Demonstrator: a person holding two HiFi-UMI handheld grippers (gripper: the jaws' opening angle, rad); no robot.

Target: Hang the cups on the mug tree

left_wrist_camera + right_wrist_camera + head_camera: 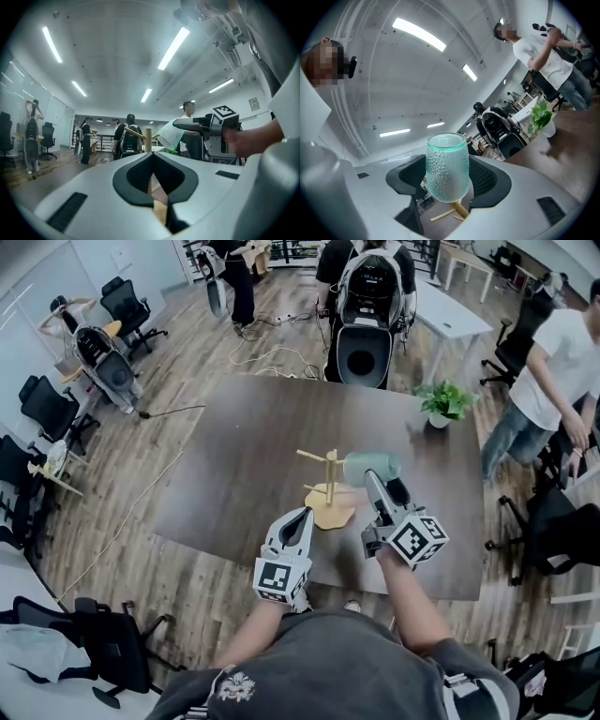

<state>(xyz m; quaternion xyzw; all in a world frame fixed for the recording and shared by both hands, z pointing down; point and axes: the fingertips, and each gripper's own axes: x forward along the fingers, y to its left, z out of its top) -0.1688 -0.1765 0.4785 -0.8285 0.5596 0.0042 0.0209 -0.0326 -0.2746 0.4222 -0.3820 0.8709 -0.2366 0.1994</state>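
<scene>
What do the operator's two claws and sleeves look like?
Both the left claw and right claw have light grey shells with black inner lining, each carrying a cube of black-and-white square markers. The person wears a dark grey short-sleeved shirt.

Potted plant (443, 401) stands well apart from mug tree (329, 486)

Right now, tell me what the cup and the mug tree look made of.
The cup: probably translucent pale green glass, possibly plastic; dimpled, glossy, light passes through. The mug tree: pale unpainted wood, matte; dowel-like post and pegs.
</scene>
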